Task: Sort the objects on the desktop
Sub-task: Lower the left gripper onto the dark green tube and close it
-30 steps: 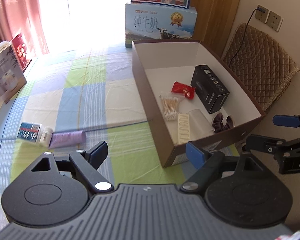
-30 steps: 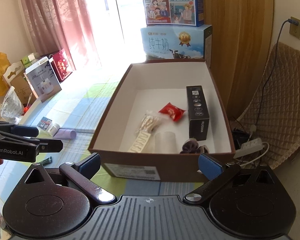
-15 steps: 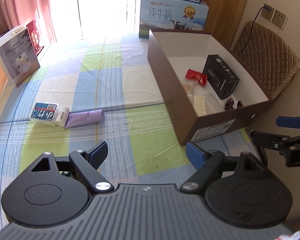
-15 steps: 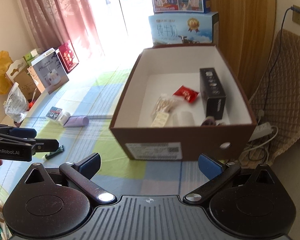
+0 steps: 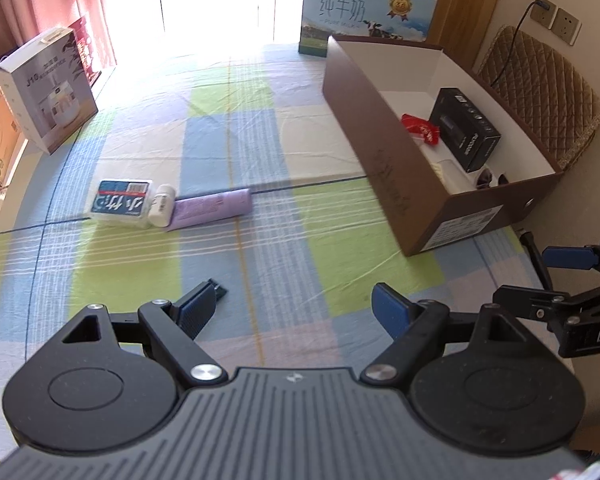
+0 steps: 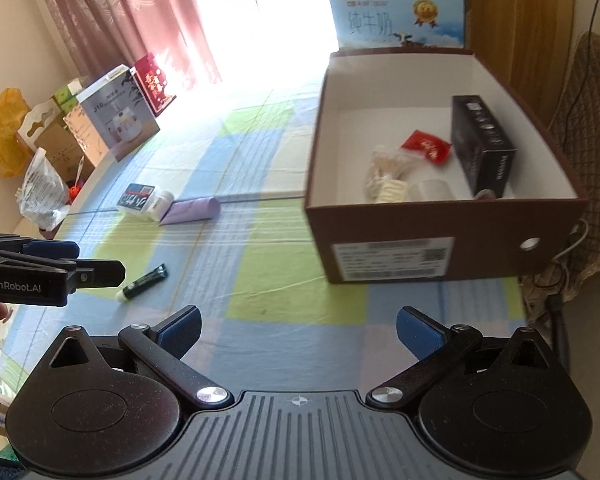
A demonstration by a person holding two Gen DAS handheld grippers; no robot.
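Both tools open, jaws spread wide, nothing between them.

Left tool (image 5: 294,304) above the near part of the counter (image 5: 300,240), over the checked cloth in green, blue and white. In the right wrist view, the same left tool (image 6: 84,260) at the left edge, fingers apart, held by a hand.

Right tool (image 6: 299,328) above the near edge of the counter, facing the near wall of the brown cardboard box (image 6: 440,236). In the left wrist view, the right tool (image 5: 540,278) at the far right, near the box corner, not touching it.

On the counter, left of the middle, three things in a row:
- blue and white pack (image 5: 122,202) at the left;
- small white bottle (image 5: 162,210) just beside it, lying on its side;
- purple tube (image 5: 212,210) to the right of the bottle, lying flat, seemingly touching it.

Nearer, a dark green tube (image 6: 142,282) with a white cap, lying alone on the cloth, well apart from the row. In the left wrist view mostly hidden behind the left finger (image 5: 198,306).

At the right, the box, open at the top, white inside. Already in it:
- black box (image 6: 482,148) along the right wall;
- red packet (image 6: 426,146) just left of it;
- bag of cotton swabs (image 6: 384,164), nearer and more to the left;
- dark scrunchie (image 5: 486,178) by the near wall, partly hidden.

Behind the box, at the far edge, a blue milk carton (image 5: 364,16).
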